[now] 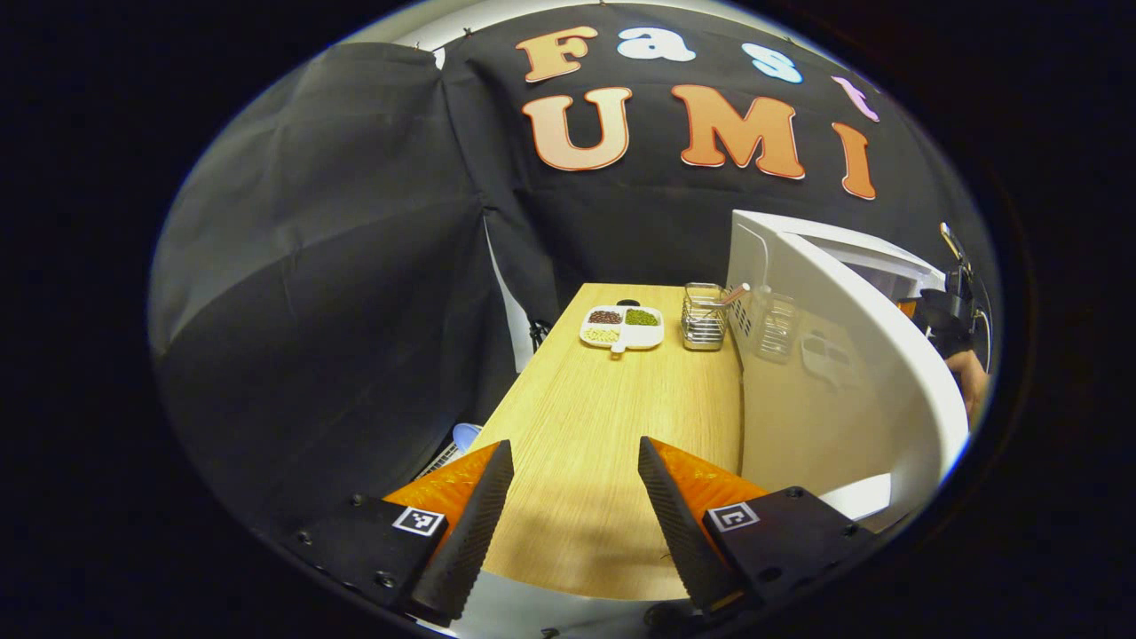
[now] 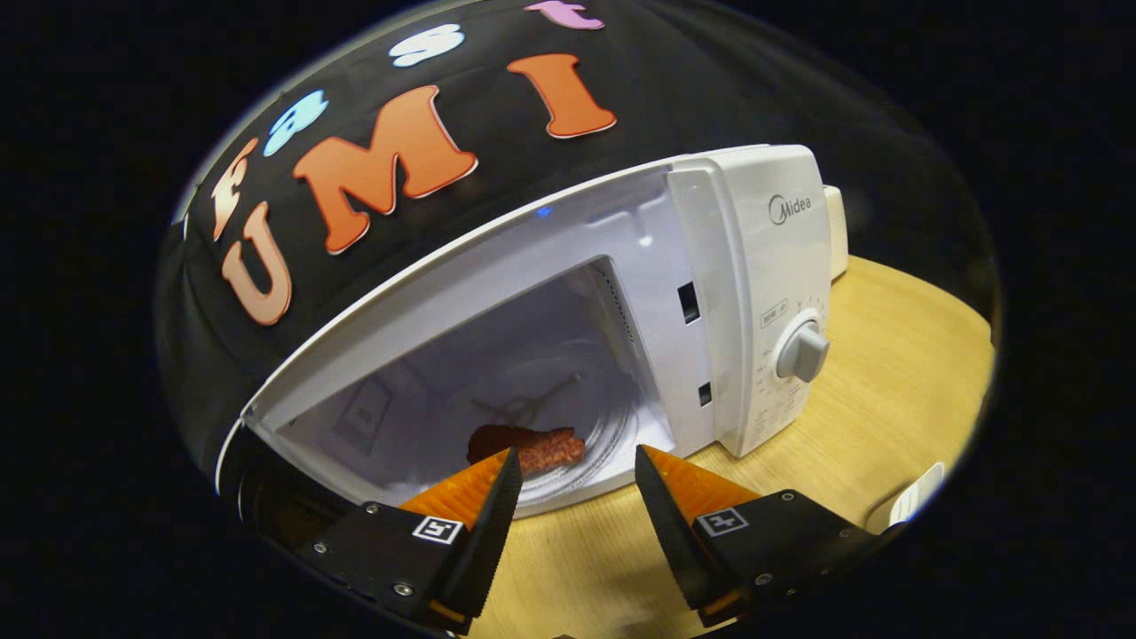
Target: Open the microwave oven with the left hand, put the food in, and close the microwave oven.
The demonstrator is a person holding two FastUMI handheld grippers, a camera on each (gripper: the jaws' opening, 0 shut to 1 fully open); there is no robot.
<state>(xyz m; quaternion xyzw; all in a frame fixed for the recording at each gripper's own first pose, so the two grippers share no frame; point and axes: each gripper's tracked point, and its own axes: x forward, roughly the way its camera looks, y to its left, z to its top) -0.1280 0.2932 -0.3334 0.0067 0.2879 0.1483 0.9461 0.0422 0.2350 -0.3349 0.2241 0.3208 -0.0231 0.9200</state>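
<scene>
Holding nothing, your right hand-held gripper (image 2: 568, 497) stood wide open just in front of the microwave oven (image 2: 754, 293), whose cavity was exposed. The food (image 2: 541, 448), a reddish-brown piece, lay on the turntable inside. Your left hand-held gripper (image 1: 575, 497) was likewise spread and empty above the surface (image 1: 603, 399), beside the swung-out door (image 1: 852, 373). A divided dish (image 1: 623, 328) and wire rack (image 1: 704, 318) sat farther back.

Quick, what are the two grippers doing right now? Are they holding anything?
Left gripper: open, holding nothing, over the wooden table.
Right gripper: open, holding nothing, in front of the open microwave oven with the food inside.
</scene>
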